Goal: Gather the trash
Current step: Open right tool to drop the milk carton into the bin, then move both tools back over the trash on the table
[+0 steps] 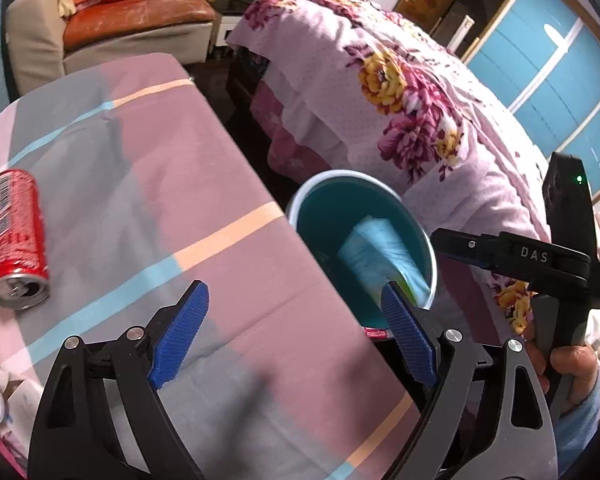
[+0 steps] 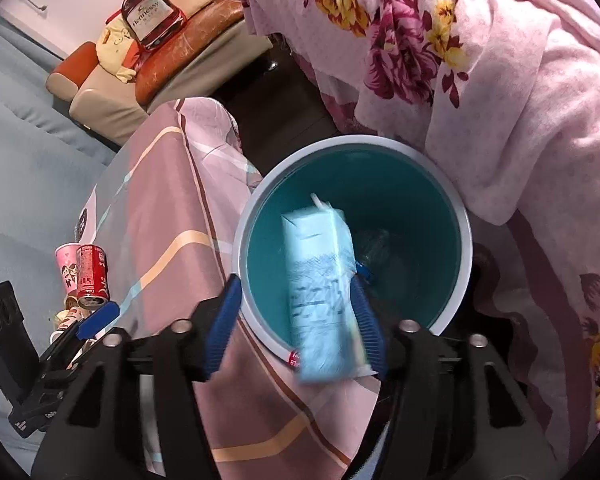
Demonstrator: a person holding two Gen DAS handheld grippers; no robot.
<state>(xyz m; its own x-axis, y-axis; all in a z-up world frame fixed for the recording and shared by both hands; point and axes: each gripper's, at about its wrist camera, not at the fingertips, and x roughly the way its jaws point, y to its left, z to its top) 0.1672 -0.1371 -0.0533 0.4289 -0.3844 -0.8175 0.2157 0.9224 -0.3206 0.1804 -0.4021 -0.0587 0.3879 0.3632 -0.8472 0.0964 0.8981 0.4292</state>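
A teal bin with a white rim [image 2: 256,216] stands on the floor beside the table; it also shows in the left wrist view [image 1: 300,200]. A light blue drink carton [image 2: 324,296], motion-blurred, is in the air over the bin's mouth, and shows in the left wrist view [image 1: 380,256]. My right gripper [image 2: 296,316] is open above the bin's near rim, the carton loose against its right finger. My left gripper [image 1: 296,332] is open and empty over the table edge. A red can [image 1: 16,240] lies on the table at the left, also visible in the right wrist view [image 2: 92,276].
The table has a pink, grey and striped cloth [image 1: 148,184]. A pink paper cup [image 2: 67,266] stands by the can. A floral blanket [image 1: 400,92] covers furniture behind the bin. A sofa [image 1: 112,12] stands at the back.
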